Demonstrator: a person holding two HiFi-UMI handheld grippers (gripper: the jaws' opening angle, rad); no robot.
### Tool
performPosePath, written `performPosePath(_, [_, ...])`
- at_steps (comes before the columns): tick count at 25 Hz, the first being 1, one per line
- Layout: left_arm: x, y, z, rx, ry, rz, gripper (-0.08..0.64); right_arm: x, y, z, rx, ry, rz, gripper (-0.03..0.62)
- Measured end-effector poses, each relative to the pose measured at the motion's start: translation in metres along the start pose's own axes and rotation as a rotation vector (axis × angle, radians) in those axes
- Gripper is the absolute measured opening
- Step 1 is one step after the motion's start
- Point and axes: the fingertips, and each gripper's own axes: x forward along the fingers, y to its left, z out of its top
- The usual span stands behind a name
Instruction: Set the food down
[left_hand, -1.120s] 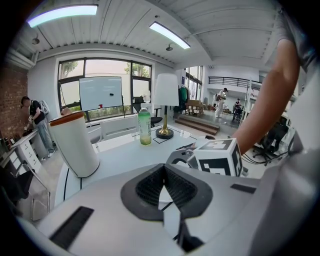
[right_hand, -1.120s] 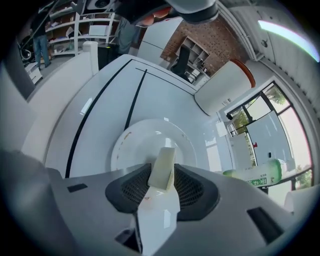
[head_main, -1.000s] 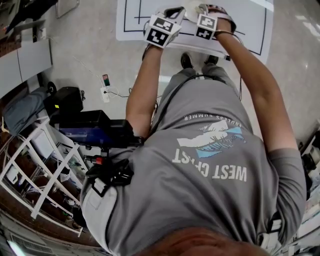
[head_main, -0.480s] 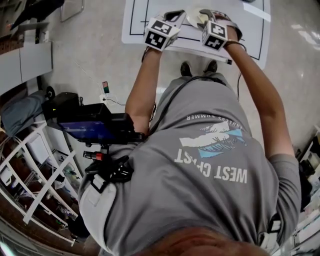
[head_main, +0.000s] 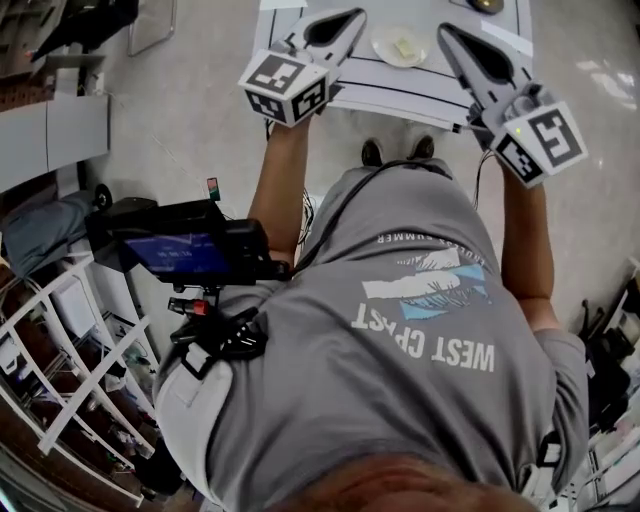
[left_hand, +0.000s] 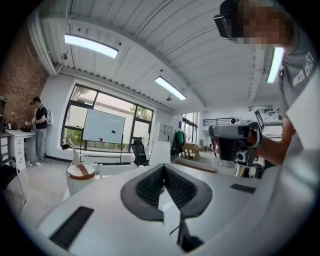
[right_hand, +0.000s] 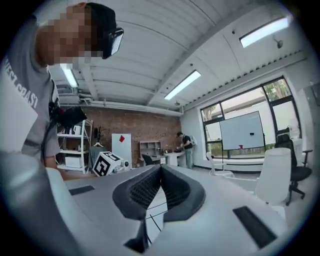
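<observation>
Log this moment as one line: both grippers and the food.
left gripper: shut, empty | right gripper: jaws just closed, nothing between | food: on plate on white lined sheet, both grippers clear

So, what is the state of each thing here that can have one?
left gripper, shut, empty.
right gripper, just closed, now shut, empty.
food, resting on the plate, not held.
plate, flat on the white mat.

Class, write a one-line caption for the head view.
Shut and empty, the left gripper and right gripper hover either side of the plate holding the food.
</observation>
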Motion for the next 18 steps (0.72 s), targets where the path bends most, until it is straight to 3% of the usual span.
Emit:
performPosePath(4, [-0.011, -0.013, 0.050, 0.054, -0.097, -0.011, 0.008, -0.030, 0.004, 0.045, -0.051, -0.074, -0.016, 0.006])
performPosePath(9, [-0.021, -0.025, 0.096, 0.134, -0.160, 0.002, 0.008, -0.049, 0.009, 0.077, -0.112, -0.106, -0.026, 0.006])
performPosePath(14, [-0.038, -0.061, 0.104, 0.160, -0.162, 0.022, 0.008, -0.085, 0.033, 0.076, -0.090, -0.111, -0.019, 0.006])
performPosePath(18, [-0.042, -0.146, 0.086, 0.145, -0.141, 0.009, 0.008, -0.168, 0.054, 0.058, -0.069, -0.093, -0.050, 0.006])
